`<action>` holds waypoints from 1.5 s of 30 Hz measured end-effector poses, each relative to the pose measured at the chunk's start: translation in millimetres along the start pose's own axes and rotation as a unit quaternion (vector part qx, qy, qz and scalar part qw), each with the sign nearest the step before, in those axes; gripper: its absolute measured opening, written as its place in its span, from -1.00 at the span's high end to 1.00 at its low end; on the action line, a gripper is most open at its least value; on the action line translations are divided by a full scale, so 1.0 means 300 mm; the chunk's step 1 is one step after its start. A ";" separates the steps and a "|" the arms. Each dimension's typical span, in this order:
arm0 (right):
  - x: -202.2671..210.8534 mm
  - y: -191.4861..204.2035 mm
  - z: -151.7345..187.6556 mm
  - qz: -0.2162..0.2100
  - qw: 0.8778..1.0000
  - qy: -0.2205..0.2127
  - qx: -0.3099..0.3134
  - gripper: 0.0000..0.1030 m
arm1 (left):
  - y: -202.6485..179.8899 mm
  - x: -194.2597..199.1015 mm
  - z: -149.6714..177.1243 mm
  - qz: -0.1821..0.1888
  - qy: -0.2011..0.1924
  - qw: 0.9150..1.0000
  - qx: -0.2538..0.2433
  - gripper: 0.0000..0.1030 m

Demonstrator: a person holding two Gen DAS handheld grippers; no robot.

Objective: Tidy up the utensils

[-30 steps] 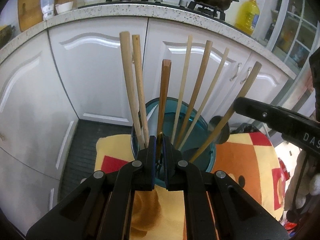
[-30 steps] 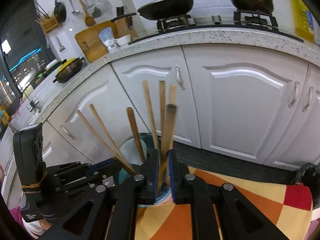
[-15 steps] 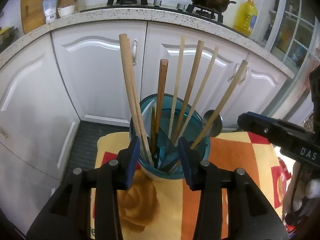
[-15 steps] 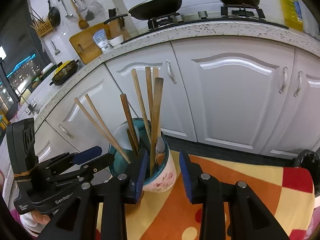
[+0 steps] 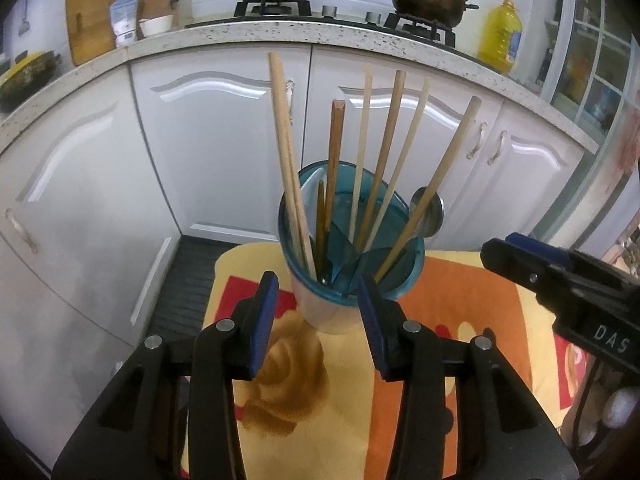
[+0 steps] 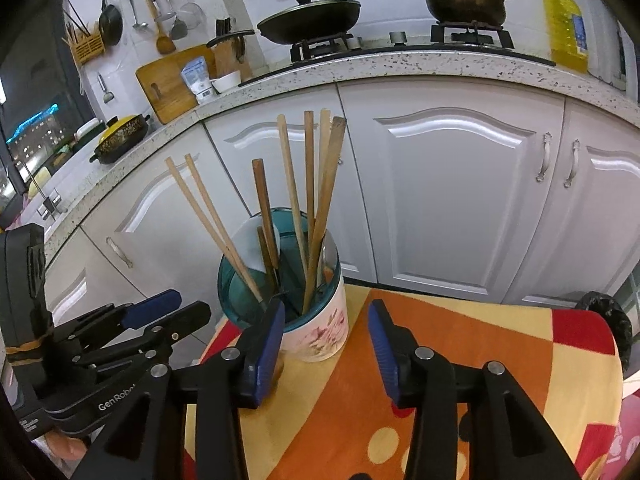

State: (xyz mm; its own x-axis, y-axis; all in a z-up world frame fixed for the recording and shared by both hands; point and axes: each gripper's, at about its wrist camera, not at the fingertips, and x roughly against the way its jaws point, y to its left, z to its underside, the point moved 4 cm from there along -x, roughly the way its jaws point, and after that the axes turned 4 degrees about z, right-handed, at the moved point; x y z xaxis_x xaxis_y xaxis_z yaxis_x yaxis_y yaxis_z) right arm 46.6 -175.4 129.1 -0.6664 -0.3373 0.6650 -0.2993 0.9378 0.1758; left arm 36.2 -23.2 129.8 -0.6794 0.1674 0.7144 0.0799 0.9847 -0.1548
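Note:
A white utensil holder with a teal inner cup point(image 5: 352, 280) stands on a patterned cloth. Several wooden chopsticks point(image 5: 384, 160) and a dark brown stick point(image 5: 334, 152) stand in it, and a metal spoon point(image 5: 428, 210) leans at its right rim. My left gripper point(image 5: 316, 312) is open and empty just in front of the holder. My right gripper point(image 6: 326, 334) is open and empty, to the right of the holder point(image 6: 316, 320). It also shows at the right in the left wrist view point(image 5: 560, 280). The left gripper shows at the lower left in the right wrist view point(image 6: 132, 332).
The cloth point(image 6: 460, 340) is orange, yellow and red and covers a small table. White kitchen cabinets point(image 5: 224, 140) stand behind it, under a speckled counter point(image 6: 440, 64) with a wok, a pot and a yellow oil bottle point(image 5: 498, 36).
Both grippers were shut on sticks in the holder. They have opened, let go, and drawn back from the holder. The sticks now stand free in it.

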 end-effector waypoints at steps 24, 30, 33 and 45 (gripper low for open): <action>0.118 0.062 0.027 0.012 0.999 -0.037 -0.001 0.02 | -0.048 0.207 0.041 -0.050 -0.070 0.996 -0.026 0.22; 0.135 0.075 0.027 0.012 0.999 -0.041 0.001 0.02 | -0.047 0.228 0.042 -0.055 -0.077 0.995 -0.029 0.22; 0.141 0.077 0.026 0.012 0.999 -0.042 0.002 0.02 | -0.047 0.233 0.045 -0.062 -0.077 0.995 -0.032 0.22; 0.131 0.088 0.036 0.010 0.999 -0.035 0.005 0.01 | -0.036 0.234 0.043 -0.065 -0.074 0.995 -0.024 0.22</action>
State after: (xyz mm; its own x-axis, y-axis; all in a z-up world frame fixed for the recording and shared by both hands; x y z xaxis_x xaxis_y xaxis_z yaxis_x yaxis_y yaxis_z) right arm 5.0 -164.9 152.1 -0.7187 -0.3242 0.6151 -0.2920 0.9436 0.1561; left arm -21.9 -22.9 172.8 -0.7864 0.0340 0.6168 0.0178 0.9993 -0.0324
